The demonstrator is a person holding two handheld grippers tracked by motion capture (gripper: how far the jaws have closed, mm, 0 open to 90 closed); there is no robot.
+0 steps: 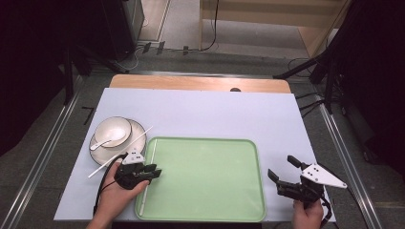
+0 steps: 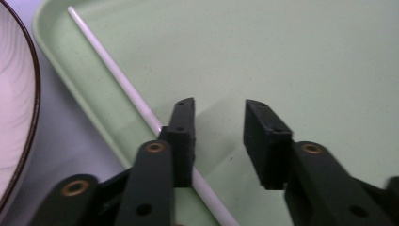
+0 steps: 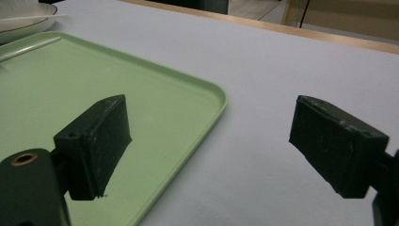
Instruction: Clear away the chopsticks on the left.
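A white chopstick (image 1: 152,151) lies inside the green tray (image 1: 205,186) along its left rim. My left gripper (image 1: 155,171) hovers low over that rim. In the left gripper view the chopstick (image 2: 117,75) runs under the outer side of the left jaw. The left gripper (image 2: 221,110) is open, with bare tray (image 2: 282,56) between its jaws. A second white chopstick (image 1: 138,137) rests slanted across the plate (image 1: 139,128). My right gripper (image 1: 282,167) stands open above the table, just right of the tray. Nothing sits between the right gripper's (image 3: 209,103) jaws.
A white bowl (image 1: 113,130) with a white spoon (image 1: 102,142) sits on the dark-rimmed plate left of the tray. A pale sheet (image 1: 205,109) covers the table, with wood showing along the far edge. The tray's rim (image 3: 207,89) curves between the right jaws.
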